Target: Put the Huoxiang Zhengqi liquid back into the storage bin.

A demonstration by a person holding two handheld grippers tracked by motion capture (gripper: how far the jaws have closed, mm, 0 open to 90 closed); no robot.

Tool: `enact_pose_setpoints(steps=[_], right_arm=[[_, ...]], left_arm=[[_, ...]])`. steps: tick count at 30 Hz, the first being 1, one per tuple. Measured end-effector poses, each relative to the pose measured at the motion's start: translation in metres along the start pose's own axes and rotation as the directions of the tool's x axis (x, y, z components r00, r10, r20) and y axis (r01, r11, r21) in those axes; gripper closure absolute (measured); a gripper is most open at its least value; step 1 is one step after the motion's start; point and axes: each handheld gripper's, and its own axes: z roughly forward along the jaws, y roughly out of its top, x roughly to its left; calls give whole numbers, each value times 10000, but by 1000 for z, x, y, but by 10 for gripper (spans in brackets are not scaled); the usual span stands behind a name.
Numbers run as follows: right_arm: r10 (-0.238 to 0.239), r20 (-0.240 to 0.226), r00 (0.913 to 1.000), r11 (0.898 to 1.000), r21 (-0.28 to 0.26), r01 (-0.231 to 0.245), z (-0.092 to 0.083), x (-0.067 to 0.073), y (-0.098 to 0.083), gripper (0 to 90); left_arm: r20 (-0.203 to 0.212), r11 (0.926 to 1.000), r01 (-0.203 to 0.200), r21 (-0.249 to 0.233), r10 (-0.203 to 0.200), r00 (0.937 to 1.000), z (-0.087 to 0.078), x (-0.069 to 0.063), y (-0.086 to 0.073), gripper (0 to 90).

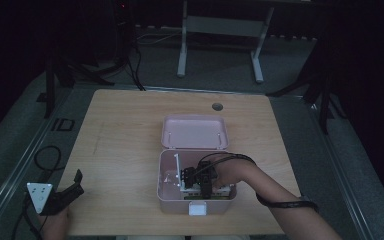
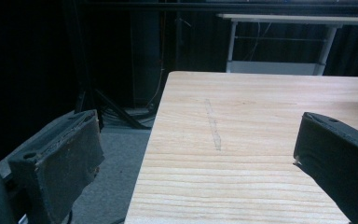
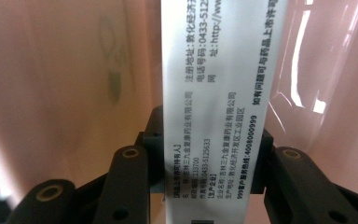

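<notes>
A pink plastic box (image 1: pixel 167 192) stands open at the table's front middle, its lid (image 1: pixel 195 131) laid back behind it. My right gripper (image 1: pixel 200 181) reaches down inside the box, shut on a white medicine carton (image 3: pixel 214 93) printed with black Chinese text; the jaws clamp its two sides, and the pink box wall (image 3: pixel 60 84) lies just beyond. More cartons (image 1: pixel 222 190) lie in the box. My left gripper (image 1: pixel 70 192) rests open at the table's front left corner, its fingers (image 2: pixel 60 158) wide apart over the table edge, nothing between them.
The wooden table (image 1: pixel 125 140) has a round cable hole (image 1: pixel 217 106) at the back. A white latch (image 1: pixel 197 209) sits on the box front. A grey desk frame (image 1: pixel 220 30) stands on the floor behind. A black cable (image 1: pixel 47 157) loops beside the table's left edge.
</notes>
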Motion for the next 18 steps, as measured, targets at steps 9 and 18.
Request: enact_pose_setpoints(steps=[9, 18], right_arm=[[17, 19, 10000, 9996, -280, -16, 12, -1, -1, 627], [45, 16, 10000, 9985, -539, -44, 13, -1, -4, 615]], left_arm=[[4, 10000, -5, 0, 5, 10000, 0, 0, 0, 11], [22, 10000, -7, 5, 7, 10000, 0, 0, 0, 11]])
